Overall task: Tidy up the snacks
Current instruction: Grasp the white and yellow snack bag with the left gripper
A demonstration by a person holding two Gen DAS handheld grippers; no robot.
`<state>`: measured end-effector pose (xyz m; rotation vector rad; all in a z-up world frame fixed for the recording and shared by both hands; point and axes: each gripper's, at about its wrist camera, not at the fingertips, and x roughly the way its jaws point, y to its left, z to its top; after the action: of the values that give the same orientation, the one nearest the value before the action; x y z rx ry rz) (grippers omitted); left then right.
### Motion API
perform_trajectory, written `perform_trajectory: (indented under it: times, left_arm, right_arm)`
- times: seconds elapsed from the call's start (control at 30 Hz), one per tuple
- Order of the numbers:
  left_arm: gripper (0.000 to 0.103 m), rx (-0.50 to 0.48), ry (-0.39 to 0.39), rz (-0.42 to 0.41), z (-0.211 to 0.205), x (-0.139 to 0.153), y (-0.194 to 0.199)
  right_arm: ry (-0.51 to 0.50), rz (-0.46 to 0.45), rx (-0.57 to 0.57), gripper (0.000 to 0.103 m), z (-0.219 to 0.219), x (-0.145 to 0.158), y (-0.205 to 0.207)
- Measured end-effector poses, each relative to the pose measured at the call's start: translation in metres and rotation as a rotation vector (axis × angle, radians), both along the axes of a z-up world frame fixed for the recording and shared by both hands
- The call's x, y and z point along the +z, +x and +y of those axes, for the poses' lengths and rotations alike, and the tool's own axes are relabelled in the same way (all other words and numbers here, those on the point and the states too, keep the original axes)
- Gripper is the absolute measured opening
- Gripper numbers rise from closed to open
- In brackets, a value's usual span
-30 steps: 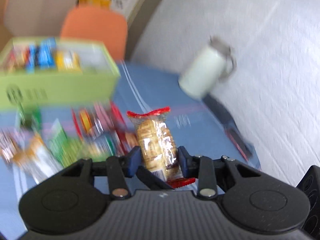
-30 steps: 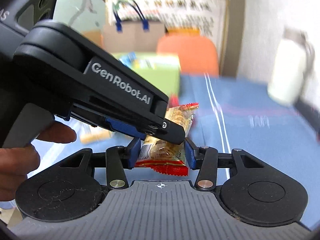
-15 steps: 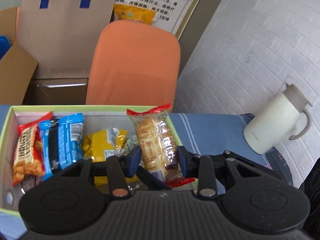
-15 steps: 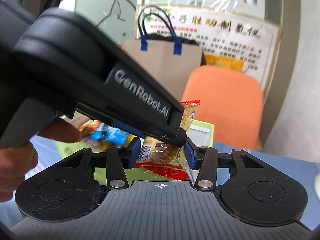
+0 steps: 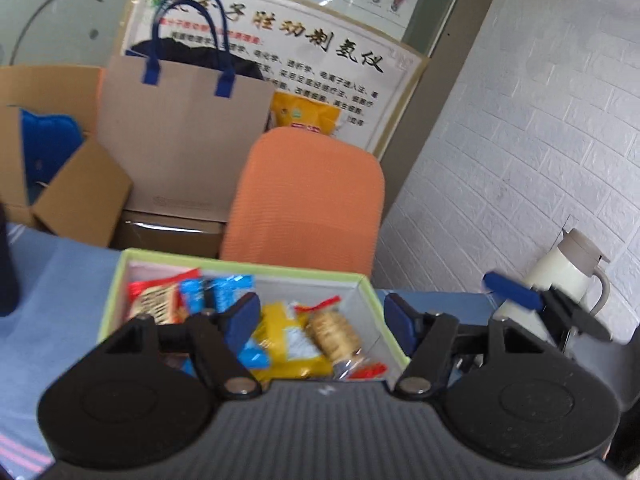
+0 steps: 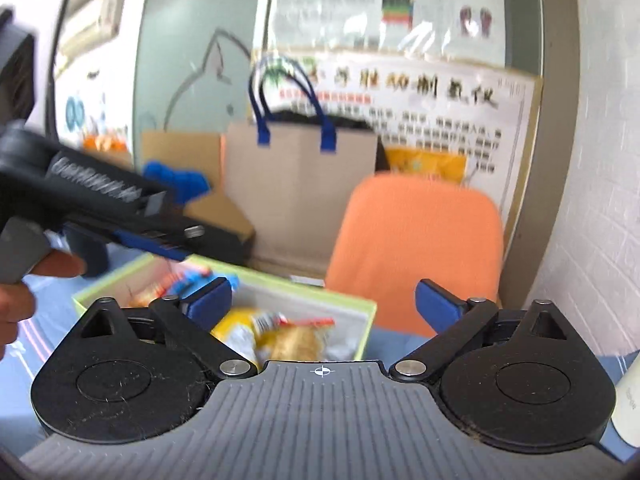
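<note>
A light green box (image 5: 372,294) sits on the blue table, holding several snack packs. A clear cracker pack with red ends (image 5: 334,334) lies at the box's right side, next to a yellow pack (image 5: 280,340). My left gripper (image 5: 324,320) is open and empty above the box. My right gripper (image 6: 324,306) is open and empty, also above the box (image 6: 370,316). The cracker pack (image 6: 298,340) and the yellow pack (image 6: 236,326) show below it. The left gripper's body (image 6: 120,216) crosses the right wrist view at left.
An orange chair (image 5: 308,200) stands behind the box. A paper bag with blue handles (image 5: 184,136) and cardboard boxes (image 5: 80,192) stand further back. A white thermos jug (image 5: 568,276) stands at the right by the brick wall.
Both grippers have opened and let go of the cracker packs, which now lie in the green box. The left gripper has drawn back to the left of the right one.
</note>
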<state>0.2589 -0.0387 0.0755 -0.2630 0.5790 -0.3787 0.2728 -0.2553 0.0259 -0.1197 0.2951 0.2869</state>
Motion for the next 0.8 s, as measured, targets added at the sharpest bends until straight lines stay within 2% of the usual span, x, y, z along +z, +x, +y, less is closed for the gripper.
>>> perform_trajectory:
  times: [0.07, 0.1, 0.17, 0.27, 0.33, 0.43, 0.5, 0.6, 0.67, 0.73, 0.8]
  left_arm:
    - [0.067, 0.030, 0.004, 0.009, 0.016, -0.007, -0.023]
    - [0.067, 0.045, -0.007, 0.018, 0.025, -0.012, -0.035]
    - [0.068, 0.085, -0.041, 0.045, 0.047, -0.025, -0.059]
    - [0.068, 0.144, -0.069, 0.111, 0.075, -0.050, -0.090]
    - [0.068, 0.161, -0.082, 0.164, 0.090, -0.066, -0.106]
    - [0.068, 0.175, -0.123, 0.218, 0.112, -0.090, -0.123]
    - [0.068, 0.174, -0.153, 0.241, 0.119, -0.101, -0.126]
    - [0.068, 0.125, -0.220, 0.294, 0.121, -0.115, -0.122]
    - [0.068, 0.091, -0.262, 0.316, 0.120, -0.121, -0.123]
    - [0.068, 0.086, -0.280, 0.308, 0.122, -0.122, -0.128]
    - [0.068, 0.097, -0.284, 0.299, 0.126, -0.122, -0.132]
  right_arm:
    - [-0.013, -0.044, 0.031, 0.093, 0.008, 0.003, -0.019]
    - [-0.026, -0.062, 0.048, 0.093, 0.013, 0.012, -0.013]
    - [-0.057, -0.090, 0.065, 0.093, 0.023, 0.020, -0.041]
    - [-0.098, -0.120, 0.099, 0.093, 0.038, 0.025, -0.060]
    - [-0.108, -0.108, 0.130, 0.093, 0.050, 0.029, -0.066]
    - [-0.084, 0.027, 0.208, 0.093, 0.070, 0.007, -0.079]
    - [-0.088, 0.128, 0.265, 0.092, 0.086, -0.024, -0.105]
    - [-0.097, 0.265, 0.276, 0.083, 0.109, -0.070, -0.132]
    - [-0.066, 0.359, 0.285, 0.073, 0.121, -0.092, -0.138]
    - [-0.031, 0.394, 0.262, 0.070, 0.129, -0.103, -0.143]
    - [-0.020, 0.383, 0.222, 0.071, 0.135, -0.108, -0.145]
